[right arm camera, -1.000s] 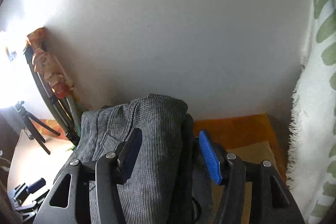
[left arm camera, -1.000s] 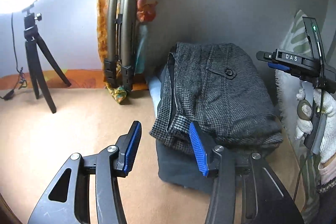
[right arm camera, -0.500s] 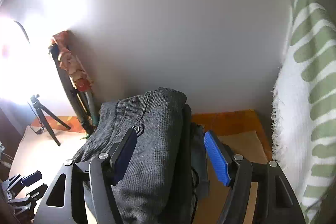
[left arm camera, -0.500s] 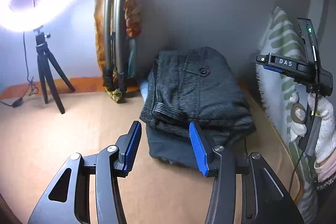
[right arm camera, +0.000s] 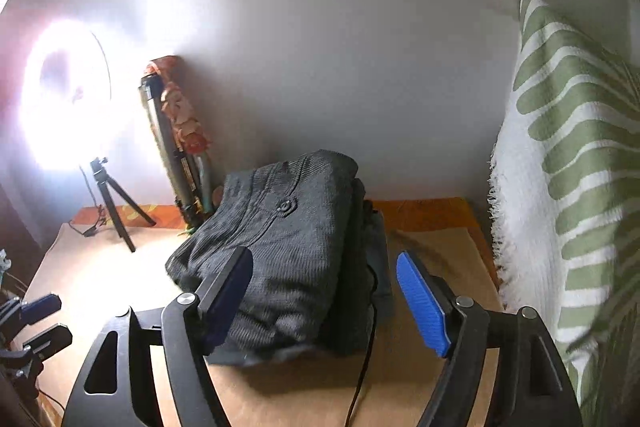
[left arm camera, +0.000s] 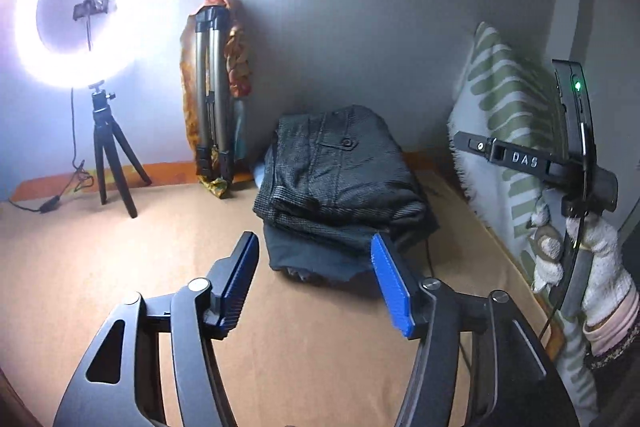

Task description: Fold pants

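Grey checked pants (left arm camera: 340,175) lie folded in a thick bundle on top of other dark folded clothes (left arm camera: 316,259), at the back of the tan surface by the wall. They also show in the right wrist view (right arm camera: 288,243). My left gripper (left arm camera: 316,287) is open and empty, held above the surface just short of the stack. My right gripper (right arm camera: 324,287) is open and empty, held near the stack's front right; its body shows in a gloved hand in the left wrist view (left arm camera: 560,167).
A lit ring light on a small tripod (left arm camera: 108,147) stands at the left. A folded tripod with orange cloth (left arm camera: 212,107) leans on the wall. A green-striped pillow (right arm camera: 572,167) stands along the right. A thin black cable (right arm camera: 366,347) runs by the stack.
Both grippers have drawn back and up from the folded pants, which now lie farther off. Both stayed open and empty. The ring light has come into view.
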The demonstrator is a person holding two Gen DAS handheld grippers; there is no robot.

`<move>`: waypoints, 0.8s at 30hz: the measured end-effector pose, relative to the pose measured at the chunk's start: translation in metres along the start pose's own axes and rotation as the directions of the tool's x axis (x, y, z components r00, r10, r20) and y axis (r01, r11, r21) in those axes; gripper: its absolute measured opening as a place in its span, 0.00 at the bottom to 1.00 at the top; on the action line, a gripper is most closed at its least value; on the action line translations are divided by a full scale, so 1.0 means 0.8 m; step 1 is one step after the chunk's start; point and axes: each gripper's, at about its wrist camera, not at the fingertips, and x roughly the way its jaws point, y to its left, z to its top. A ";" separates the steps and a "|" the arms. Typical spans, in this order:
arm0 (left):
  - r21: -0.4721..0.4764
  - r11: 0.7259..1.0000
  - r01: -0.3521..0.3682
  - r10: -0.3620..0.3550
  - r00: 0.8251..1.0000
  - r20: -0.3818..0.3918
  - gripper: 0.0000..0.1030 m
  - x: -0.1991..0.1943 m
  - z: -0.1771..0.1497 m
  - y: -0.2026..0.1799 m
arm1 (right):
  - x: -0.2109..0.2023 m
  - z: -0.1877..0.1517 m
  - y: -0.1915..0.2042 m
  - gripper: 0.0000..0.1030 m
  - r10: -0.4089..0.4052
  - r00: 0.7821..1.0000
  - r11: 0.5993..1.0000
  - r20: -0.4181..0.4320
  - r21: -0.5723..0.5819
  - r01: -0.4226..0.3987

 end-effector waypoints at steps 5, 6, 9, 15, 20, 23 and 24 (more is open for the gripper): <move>0.022 1.000 0.004 -0.005 1.000 0.017 0.61 -0.022 -0.011 -0.006 | -0.028 -0.021 0.014 0.79 -0.005 1.000 1.000 0.013 -0.006 0.005; 0.023 1.000 0.004 -0.005 1.000 0.020 0.62 -0.026 -0.013 -0.005 | -0.034 -0.025 0.017 0.80 -0.011 1.000 1.000 0.017 -0.010 0.011; 0.023 1.000 0.005 -0.006 1.000 0.025 0.62 -0.038 -0.020 -0.002 | -0.050 -0.036 0.027 0.82 -0.031 0.999 0.999 0.035 -0.024 0.032; 0.018 1.000 -0.007 0.006 0.999 0.033 0.67 -0.057 -0.033 0.006 | -0.077 -0.053 0.045 0.85 -0.045 0.998 0.998 0.052 -0.029 0.047; 0.013 1.000 -0.013 0.013 0.999 0.035 0.68 -0.072 -0.046 0.013 | -0.095 -0.067 0.062 0.90 -0.054 0.996 0.998 0.068 -0.030 0.056; 0.023 1.000 -0.007 0.006 1.000 0.031 0.68 -0.078 -0.054 0.016 | -0.107 -0.078 0.072 0.92 -0.062 0.994 0.998 0.085 -0.028 0.064; 0.027 1.000 -0.004 0.003 1.000 0.030 0.68 -0.081 -0.058 0.018 | -0.109 -0.082 0.075 0.92 -0.060 0.994 0.998 0.089 -0.026 0.063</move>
